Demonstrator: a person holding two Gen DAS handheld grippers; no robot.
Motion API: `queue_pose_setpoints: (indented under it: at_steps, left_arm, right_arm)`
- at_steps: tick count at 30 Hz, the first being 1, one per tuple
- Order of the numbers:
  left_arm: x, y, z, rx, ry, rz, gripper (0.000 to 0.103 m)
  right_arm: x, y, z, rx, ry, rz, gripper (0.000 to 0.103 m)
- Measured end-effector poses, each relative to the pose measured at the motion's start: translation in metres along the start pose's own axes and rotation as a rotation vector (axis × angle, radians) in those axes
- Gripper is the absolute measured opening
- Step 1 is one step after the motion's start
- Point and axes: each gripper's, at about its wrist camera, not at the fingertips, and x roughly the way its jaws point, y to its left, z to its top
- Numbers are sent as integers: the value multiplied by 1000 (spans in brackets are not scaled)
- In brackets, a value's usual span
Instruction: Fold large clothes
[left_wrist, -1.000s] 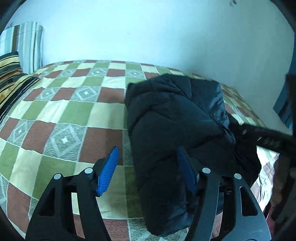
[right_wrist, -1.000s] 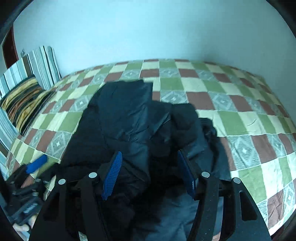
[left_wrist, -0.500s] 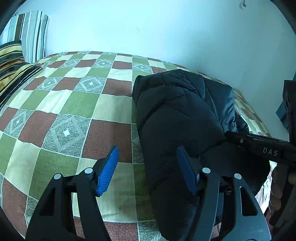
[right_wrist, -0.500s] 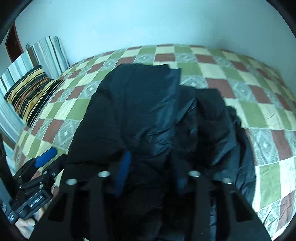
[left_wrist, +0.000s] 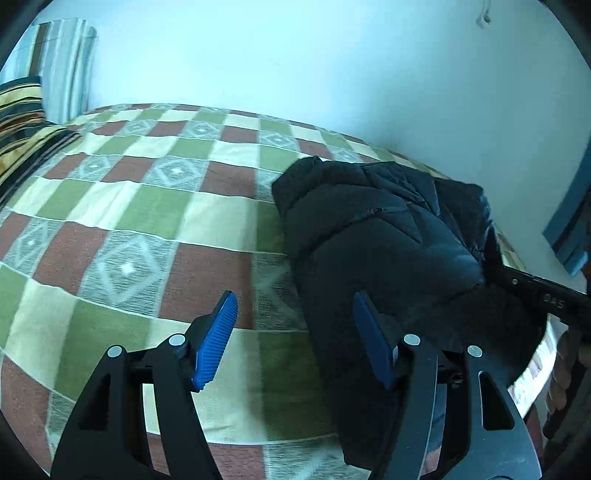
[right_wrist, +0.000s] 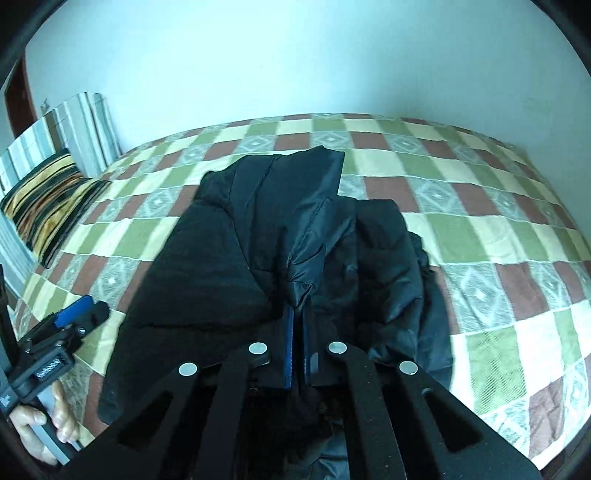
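Observation:
A black puffer jacket (left_wrist: 384, 240) lies bunched on the checked bedspread (left_wrist: 140, 229); it also shows in the right wrist view (right_wrist: 258, 258). My left gripper (left_wrist: 295, 332) is open and empty, its right finger against the jacket's near edge. My right gripper (right_wrist: 297, 321) is shut on a fold of the jacket near its front edge. The left gripper also shows at the lower left of the right wrist view (right_wrist: 74, 314). The right gripper's black body shows at the right of the left wrist view (left_wrist: 543, 291).
Striped pillows (right_wrist: 51, 192) lie at the left end of the bed, against a striped headboard (right_wrist: 77, 129). A pale wall (right_wrist: 295, 55) runs behind the bed. The bed's near edge (left_wrist: 258, 446) is just below my grippers.
My right gripper closed from open onto a fold of the jacket. The left gripper stayed open and shifted slightly beside the jacket's left edge.

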Motion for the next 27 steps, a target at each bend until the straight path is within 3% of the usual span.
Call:
queue_pose_setpoints:
  at_steps: [5, 10, 14, 22, 27]
  left_arm:
    - [5, -33, -1, 61, 8, -73, 65]
    - [24, -69, -7, 148, 68, -90, 64]
    - [46, -84, -12, 161, 140, -110, 63]
    - [69, -108, -21, 271, 129, -25, 64]
    - [66, -104, -19, 254, 143, -35, 63]
  right_arm:
    - [7, -29, -14, 35, 39, -43, 3]
    - [21, -55, -32, 65, 88, -76, 3]
    - [41, -70, -44, 87, 132, -78, 3]
    - [71, -95, -59, 185, 163, -7, 3]
    - [59, -94, -53, 202, 144, -2, 4]
